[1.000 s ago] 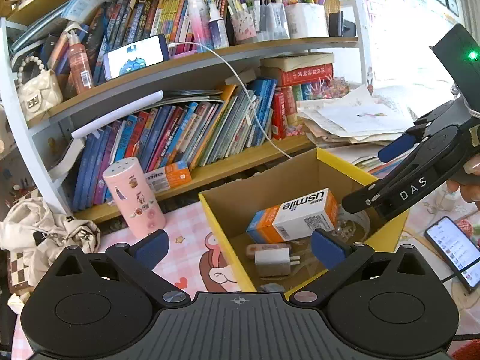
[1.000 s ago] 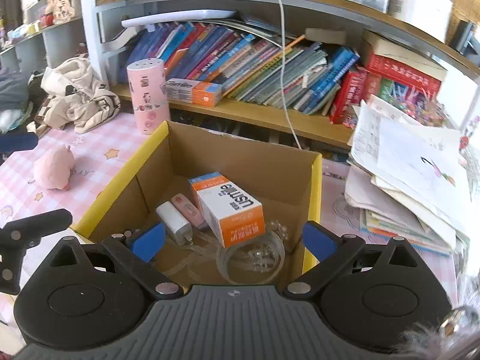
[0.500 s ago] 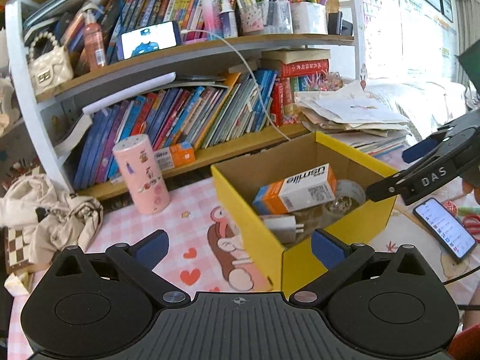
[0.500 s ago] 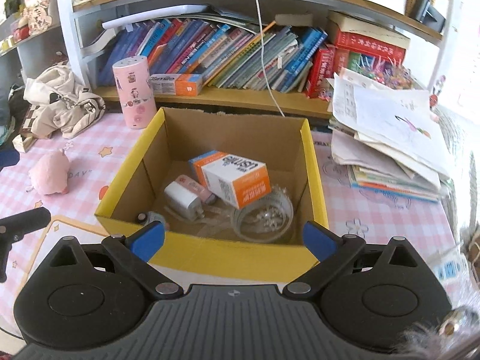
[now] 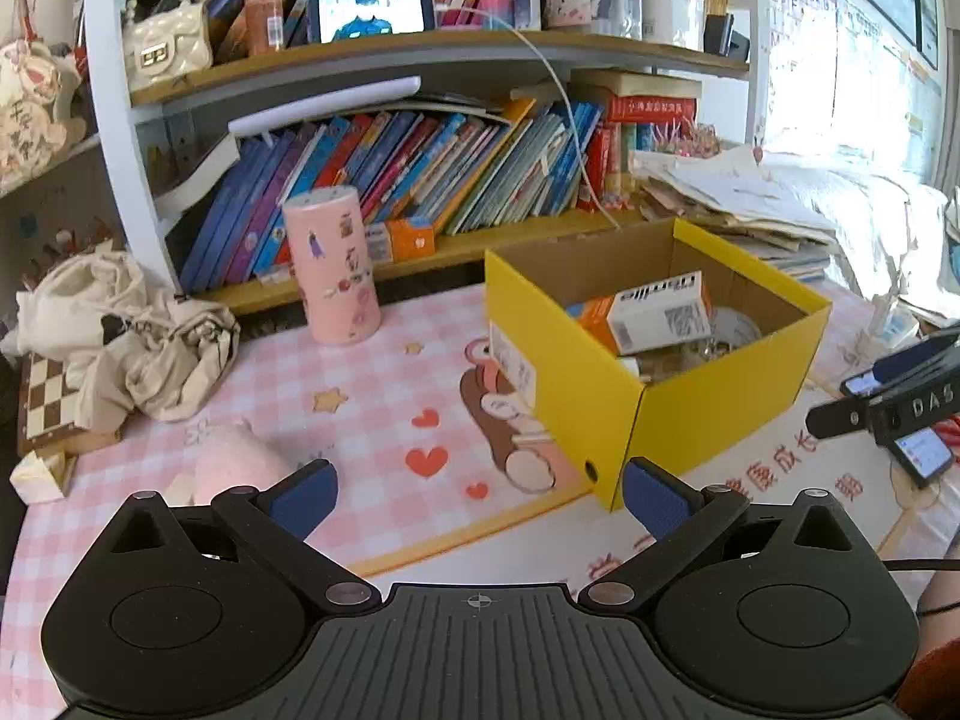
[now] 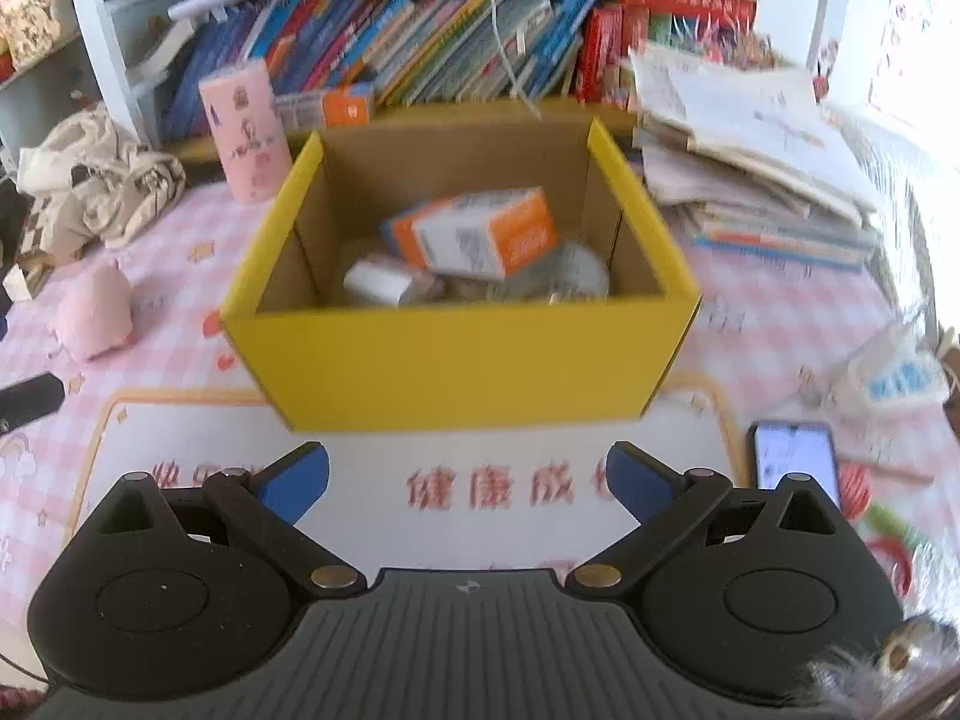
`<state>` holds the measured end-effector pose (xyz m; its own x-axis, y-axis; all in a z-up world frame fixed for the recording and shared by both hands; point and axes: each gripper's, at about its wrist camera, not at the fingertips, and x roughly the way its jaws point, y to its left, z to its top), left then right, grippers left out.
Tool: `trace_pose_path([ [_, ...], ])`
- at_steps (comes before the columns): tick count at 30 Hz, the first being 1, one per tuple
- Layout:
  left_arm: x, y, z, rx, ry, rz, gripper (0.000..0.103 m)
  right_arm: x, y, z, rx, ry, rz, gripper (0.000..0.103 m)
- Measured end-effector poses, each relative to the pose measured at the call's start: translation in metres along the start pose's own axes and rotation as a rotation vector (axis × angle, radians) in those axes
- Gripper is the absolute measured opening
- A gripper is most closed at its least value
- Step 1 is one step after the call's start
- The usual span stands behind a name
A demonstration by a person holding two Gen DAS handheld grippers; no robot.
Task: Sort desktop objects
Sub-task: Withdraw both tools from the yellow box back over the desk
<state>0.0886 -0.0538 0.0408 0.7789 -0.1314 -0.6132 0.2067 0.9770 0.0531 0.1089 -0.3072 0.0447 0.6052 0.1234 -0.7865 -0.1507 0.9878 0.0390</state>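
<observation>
Right wrist: yellow box just ahead of empty, spread right hand-held gripper

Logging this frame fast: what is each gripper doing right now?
Left gripper: open, holding nothing.
Right gripper: open, holding nothing.

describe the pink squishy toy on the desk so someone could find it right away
Start at the yellow box in the middle of the pink checked mat. Look left of it, short of the crumpled cloth bag: the pink toy lies alone on the mat. Unlike the tall pink canister by the shelf, it is low, rounded and plain.
</observation>
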Motion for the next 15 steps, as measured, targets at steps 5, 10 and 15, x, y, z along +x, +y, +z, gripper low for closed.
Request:
trace_pose_path([
  [5,-0.003,0.013,-0.012,0.003,0.021,-0.003,0.102,0.008,0.02,-0.019,0.025,0.04,-0.006,0.1],
  [10,-0.008,0.026,-0.023,-0.007,0.033,-0.001,0.102,0.016,0.042,-0.036,0.029,0.078,0.002,0.1],
  [15,-0.014,0.038,-0.037,-0.024,0.051,0.007,0.102,0.024,0.063,-0.049,0.024,0.113,0.011,0.1],
])
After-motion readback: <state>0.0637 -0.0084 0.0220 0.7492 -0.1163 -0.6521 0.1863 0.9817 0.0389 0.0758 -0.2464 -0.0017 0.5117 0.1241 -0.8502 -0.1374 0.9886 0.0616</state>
